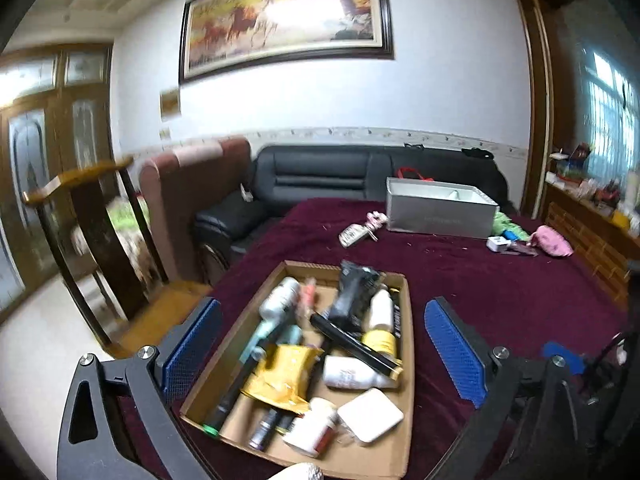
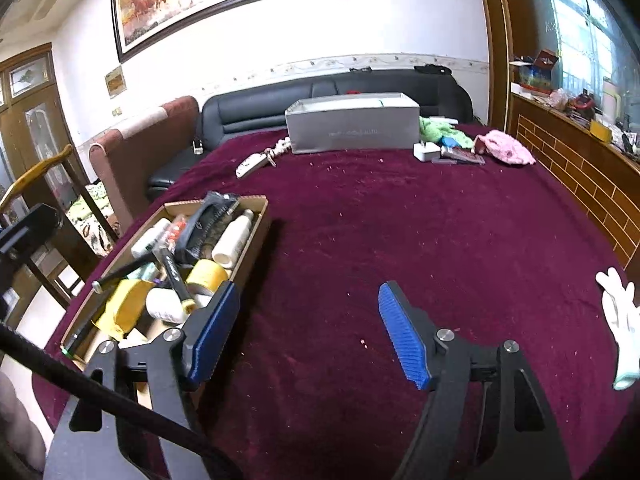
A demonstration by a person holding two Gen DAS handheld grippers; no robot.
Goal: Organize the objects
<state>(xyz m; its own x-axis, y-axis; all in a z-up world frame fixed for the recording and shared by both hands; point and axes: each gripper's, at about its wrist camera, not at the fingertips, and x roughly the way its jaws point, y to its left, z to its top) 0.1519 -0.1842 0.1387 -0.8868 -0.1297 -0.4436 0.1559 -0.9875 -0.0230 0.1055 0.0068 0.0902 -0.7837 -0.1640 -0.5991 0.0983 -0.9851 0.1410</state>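
Both tongs gape, gripping nothing. The left tongs (image 1: pixel 324 354) straddle the cardboard tray (image 1: pixel 224 344) at lower centre, likely choosing among its jumbled bottles; right tongs (image 2: pixel 308 332) idle over bare worktop (image 2: pixel 440 240).

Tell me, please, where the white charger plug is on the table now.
In the right wrist view the white charger plug lies at the far side of the burgundy tablecloth, just right of the grey box and left of the pink cloth.

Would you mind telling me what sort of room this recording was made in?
Most likely a home living room: a black leather sofa against the wall, a large framed horse painting above it, and a table under a maroon cloth.
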